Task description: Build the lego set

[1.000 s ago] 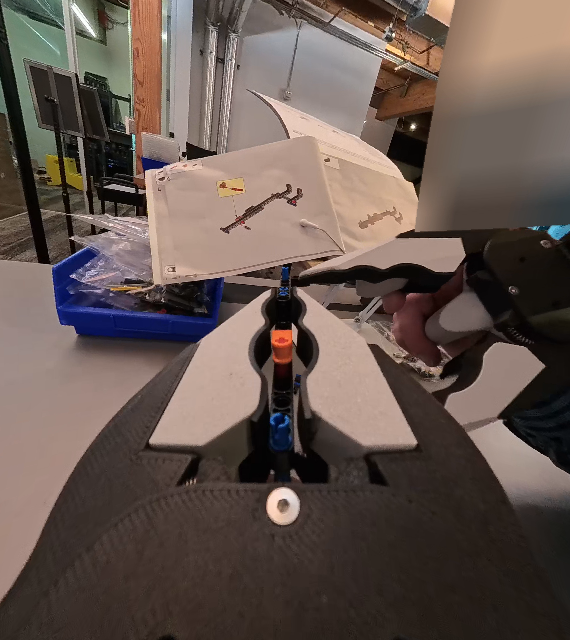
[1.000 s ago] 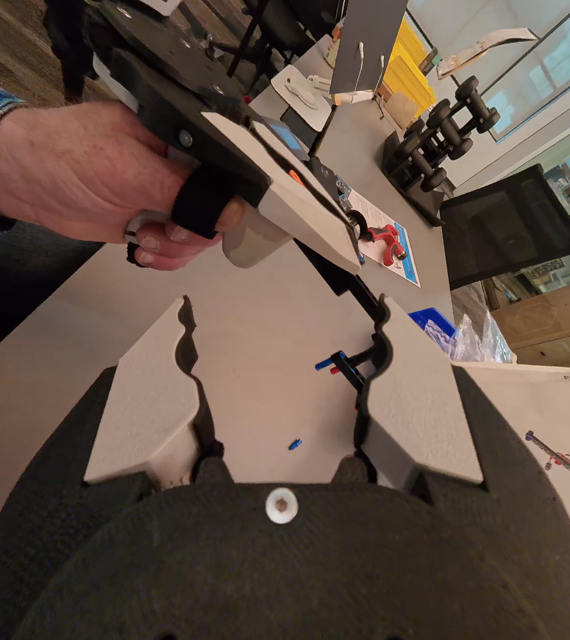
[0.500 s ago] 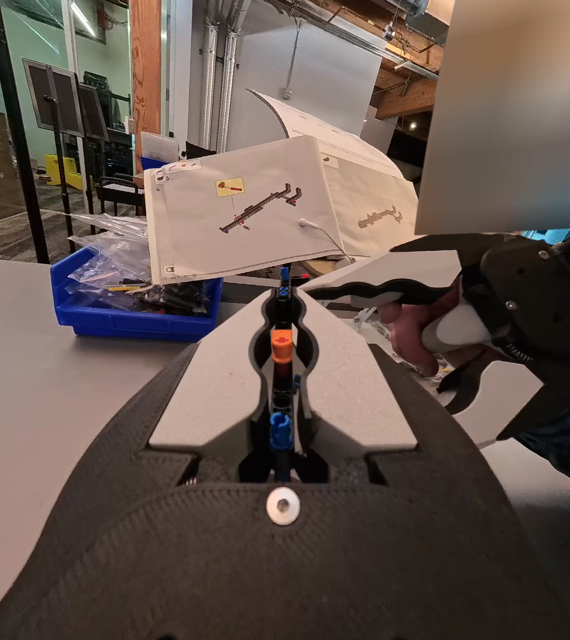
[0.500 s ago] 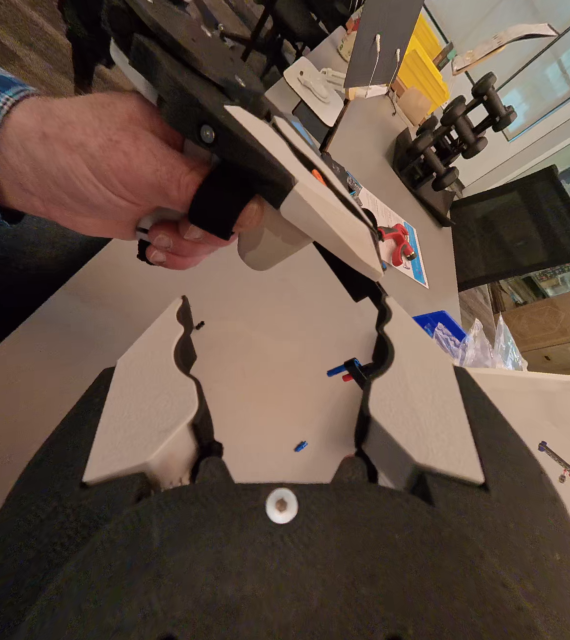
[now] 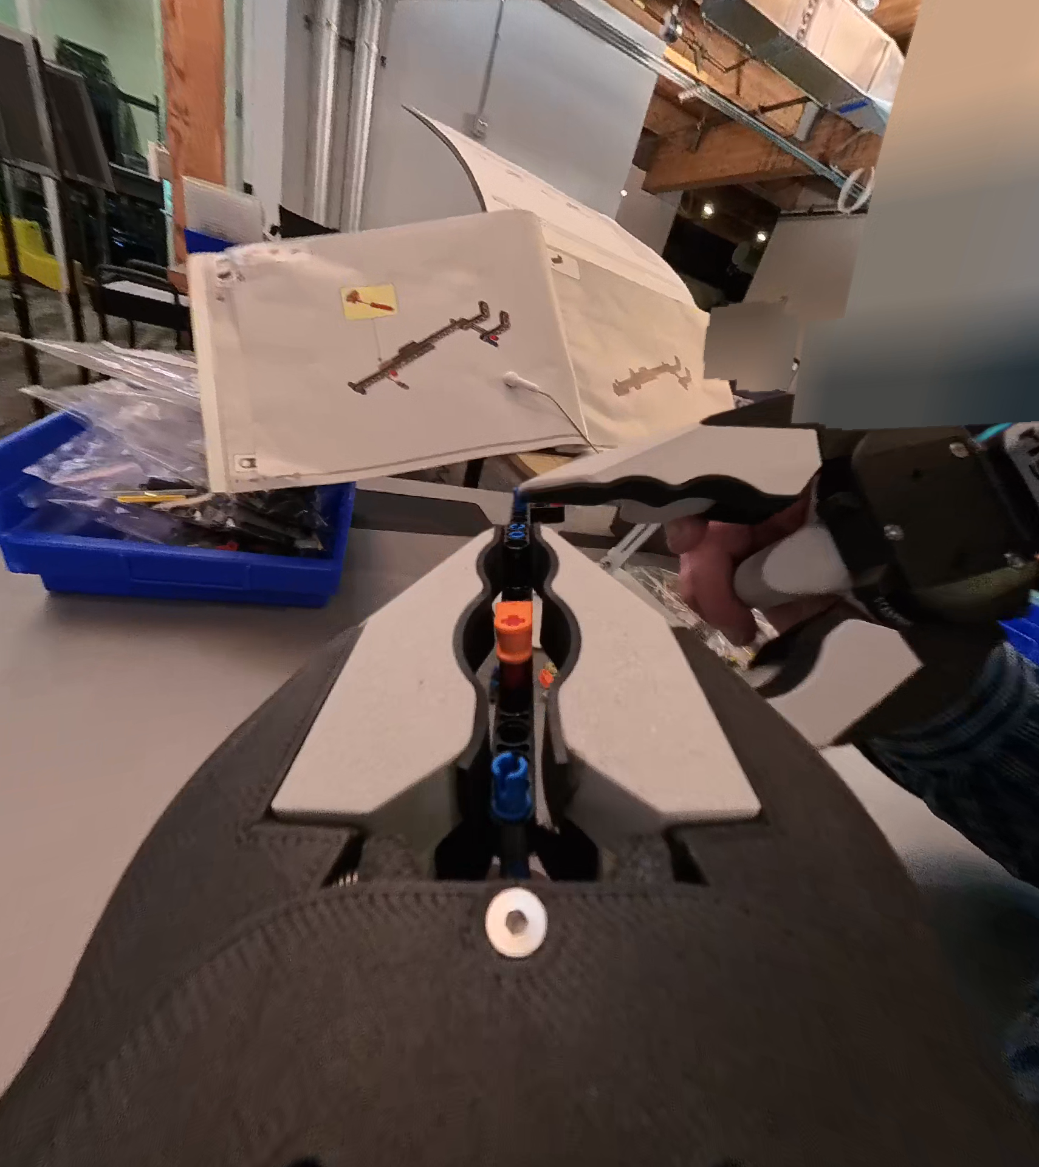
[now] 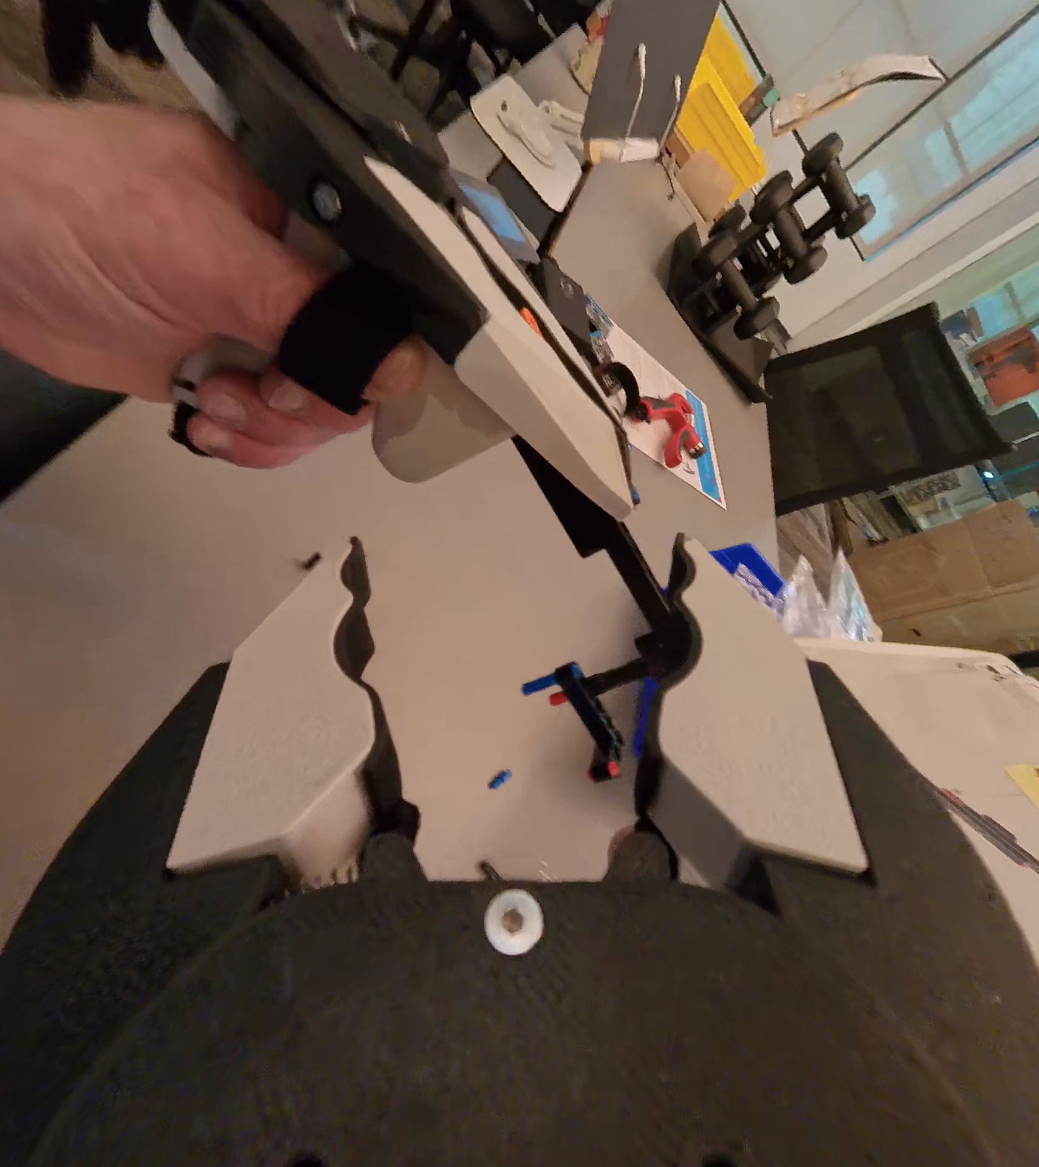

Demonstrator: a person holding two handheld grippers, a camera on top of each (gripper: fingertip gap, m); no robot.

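Observation:
My left gripper point(image 5: 517, 537) is shut on a long black lego beam point(image 5: 514, 707) that carries an orange pin point(image 5: 514, 634) and a blue pin point(image 5: 509, 780). In the right wrist view the left gripper point(image 6: 621, 499) holds this beam point(image 6: 640, 574) slanting down. The beam's far end rests against the inner side of my right gripper's right finger point(image 6: 738, 726). A short cross arm with blue and red pins point(image 6: 593, 713) sticks out between the fingers. My right gripper point(image 6: 517, 549) is open and holds nothing. It also shows in the left wrist view point(image 5: 637, 581). A small blue pin point(image 6: 499, 778) lies on the table point(image 6: 473, 600).
A blue bin point(image 5: 176, 568) of bagged parts and a propped-up instruction booklet point(image 5: 378, 353) stand ahead of the left gripper. In the right wrist view there are dumbbells point(image 6: 776, 240), a red tool on a sheet point(image 6: 675, 423) and an instruction page point(image 6: 978, 758) at the right.
The beam's end and its cross arm have come further in between my right gripper's open fingers. The left gripper stays shut on the beam.

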